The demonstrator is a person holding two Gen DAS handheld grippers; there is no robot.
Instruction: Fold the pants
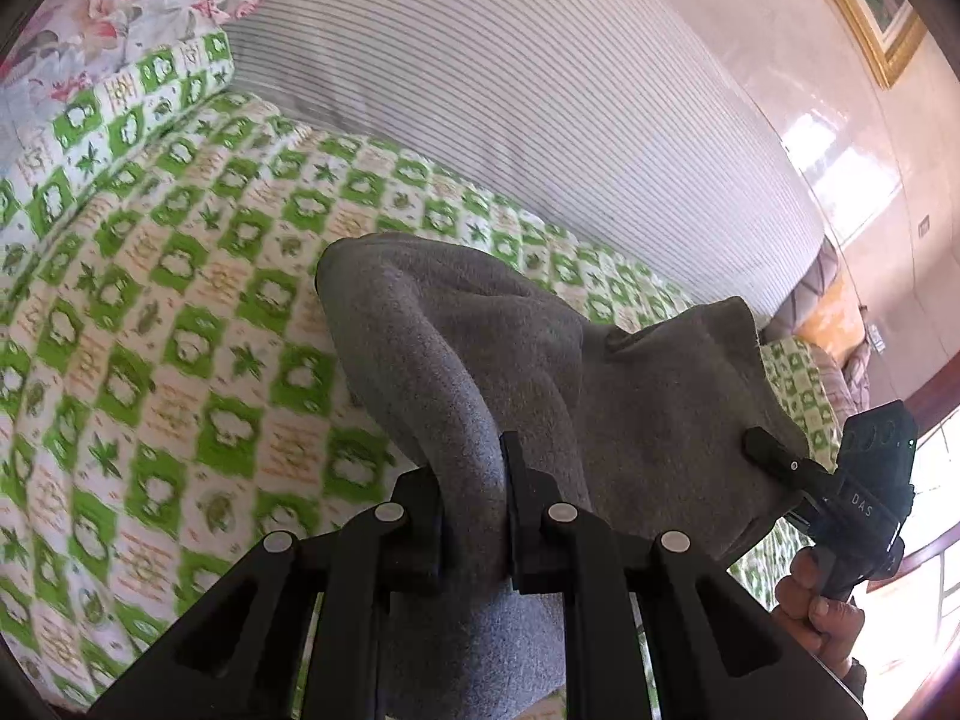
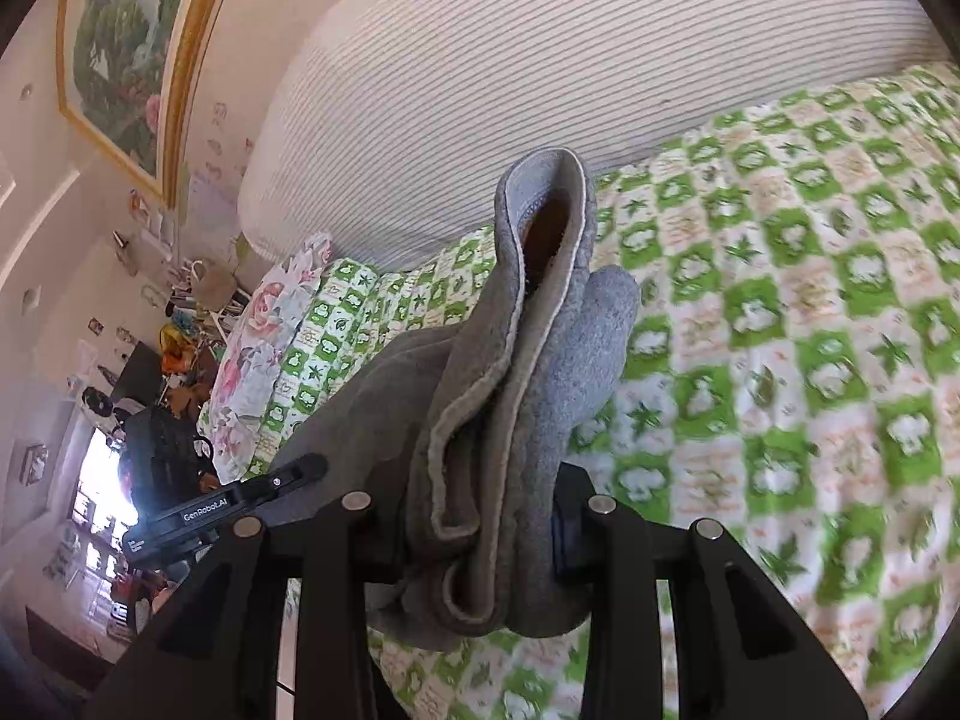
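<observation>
Above the green-patterned bed (image 1: 180,312), the grey pants (image 1: 480,348) hang bunched between both tools, clear of the cover; the main risk, as I judge it, is that the thick wad slips from one grip while it is carried, which would drop that end and spoil the fold; uneven pulling could also twist the layers; the left hand-held gripper (image 1: 474,516) is nearly closed, pinching a thin fold of the cloth; the right hand-held gripper (image 2: 474,546) stands wider, clamped on several stacked layers with a hem (image 2: 540,228) sticking up.
</observation>
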